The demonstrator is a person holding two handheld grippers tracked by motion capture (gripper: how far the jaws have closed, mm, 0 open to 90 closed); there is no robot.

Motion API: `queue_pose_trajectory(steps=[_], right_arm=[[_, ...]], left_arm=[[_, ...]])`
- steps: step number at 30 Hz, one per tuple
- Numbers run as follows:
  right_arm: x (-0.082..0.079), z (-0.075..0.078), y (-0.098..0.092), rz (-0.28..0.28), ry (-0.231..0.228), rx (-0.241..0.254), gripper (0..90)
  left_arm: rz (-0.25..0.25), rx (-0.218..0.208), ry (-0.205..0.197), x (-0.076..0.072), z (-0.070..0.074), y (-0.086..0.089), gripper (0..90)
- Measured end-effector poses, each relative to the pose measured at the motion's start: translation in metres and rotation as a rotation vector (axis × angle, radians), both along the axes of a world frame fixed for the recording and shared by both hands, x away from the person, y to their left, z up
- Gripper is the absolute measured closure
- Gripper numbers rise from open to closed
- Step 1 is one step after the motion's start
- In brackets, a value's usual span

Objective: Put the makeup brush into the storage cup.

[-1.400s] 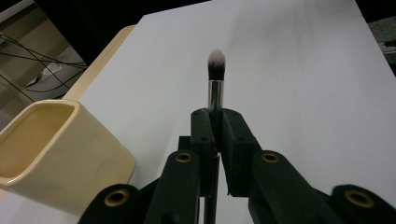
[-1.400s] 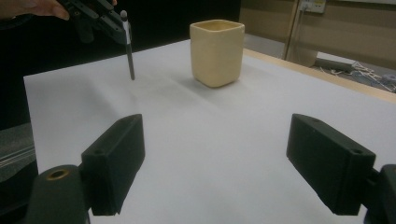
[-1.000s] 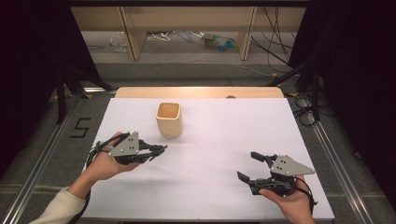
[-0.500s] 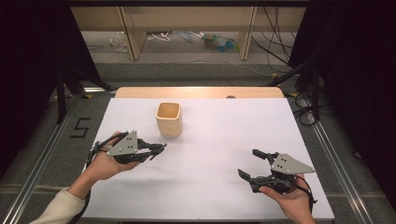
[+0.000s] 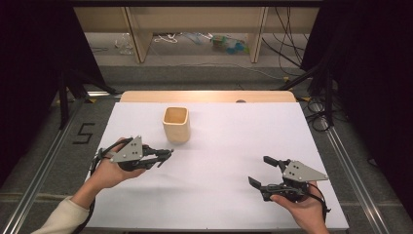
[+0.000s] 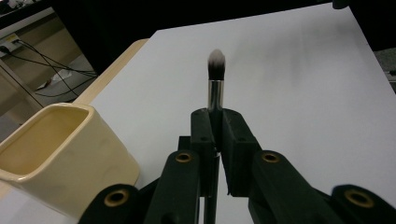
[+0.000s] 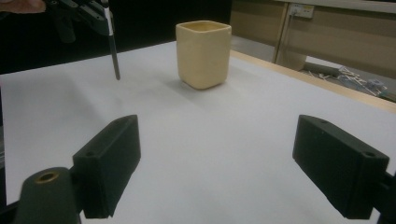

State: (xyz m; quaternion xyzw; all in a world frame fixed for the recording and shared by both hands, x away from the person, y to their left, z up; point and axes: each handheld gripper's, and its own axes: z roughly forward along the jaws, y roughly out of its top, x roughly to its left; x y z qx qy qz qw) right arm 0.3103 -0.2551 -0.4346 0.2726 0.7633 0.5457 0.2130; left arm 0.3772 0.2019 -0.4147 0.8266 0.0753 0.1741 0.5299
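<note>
White sheet [image 5: 219,195] covers the table; a cream square cup [image 5: 176,125] stands upright on it toward the far side, open mouth up, apparently empty. Left gripper [image 5: 164,156] hangs just in front of and left of the cup, jaws fully closed on a makeup brush [image 6: 215,81]. In the left gripper view the pads clamp the brush just below its metal ferrule, bristle tip pointing up and away; in the right gripper view the dark handle [image 7: 113,49] hangs down from the jaws, its end clear of the sheet. Right gripper [image 5: 263,171] sits well apart on the right, jaws wide open, nothing between them. Judgement: brush is light, stiff along the handle, soft at the bristles; thin smooth handle could swivel or slip in a flat-pad pinch. Hold near the ferrule looks sound, keeps pads off the bristles. Cup looks ceramic: rigid, glazed, fairly heavy, breakable if knocked; brush would likely enter handle-first, so clear the rim.
</note>
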Motion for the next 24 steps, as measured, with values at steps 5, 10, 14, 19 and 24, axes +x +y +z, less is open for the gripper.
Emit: queue_pose_trajectory(steps=[5, 10, 14, 19, 24], right_arm=[[0.0004, -0.0008, 0.0003, 0.003, -0.002, 0.008, 16.4], [-0.0001, -0.0003, -0.0003, 0.002, 0.003, 0.0, 16.4], [-0.0001, -0.0003, -0.0004, 0.003, 0.003, 0.0, 16.4], [0.0006, -0.0016, 0.0011, 0.006, -0.007, 0.024, 16.4], [0.0006, -0.0017, 0.0012, 0.007, -0.008, 0.022, 16.4]], left_arm=[[0.0, -0.005, -0.005, 0.0006, 0.0002, 0.0003, 84.0], [-0.005, -0.014, -0.008, 0.0016, 0.0007, 0.0009, 84.0], [0.009, -0.036, 0.008, 0.0003, 0.0003, 0.0004, 84.0], [0.0, -0.031, -0.007, 0.0014, 0.0019, 0.0015, 84.0], [0.005, -0.041, -0.006, 0.0017, 0.0021, 0.0021, 84.0]])
